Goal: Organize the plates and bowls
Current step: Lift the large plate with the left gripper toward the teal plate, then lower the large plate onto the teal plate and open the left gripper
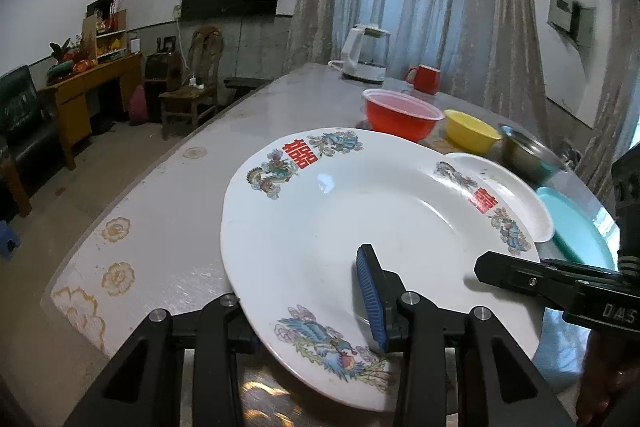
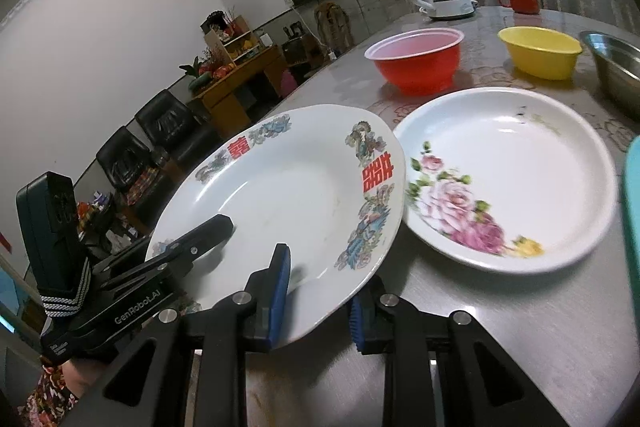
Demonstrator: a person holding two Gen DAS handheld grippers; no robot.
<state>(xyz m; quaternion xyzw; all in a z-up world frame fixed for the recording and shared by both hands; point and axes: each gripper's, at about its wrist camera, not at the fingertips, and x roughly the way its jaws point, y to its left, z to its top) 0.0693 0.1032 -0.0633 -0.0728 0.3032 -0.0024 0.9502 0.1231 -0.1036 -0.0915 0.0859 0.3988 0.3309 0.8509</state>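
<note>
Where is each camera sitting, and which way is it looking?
Left wrist view: on the left gripper, looking across the dragon plate toward curtains; the right gripper reaches in from the right.
Right wrist view: on the right gripper, looking at the same plate and a flower plate; a patterned sleeve shows.
Both show the red bowl and yellow bowl.

Left tool's (image 1: pixel 304 311) outer finger hidden under dragon plate (image 1: pixel 360 219). Teal tray (image 2: pixel 633 227) cut by frame edge. Flowered plate (image 2: pixel 520 179) motion-blurred; steel bowl (image 2: pixel 616 67) cropped.
</note>
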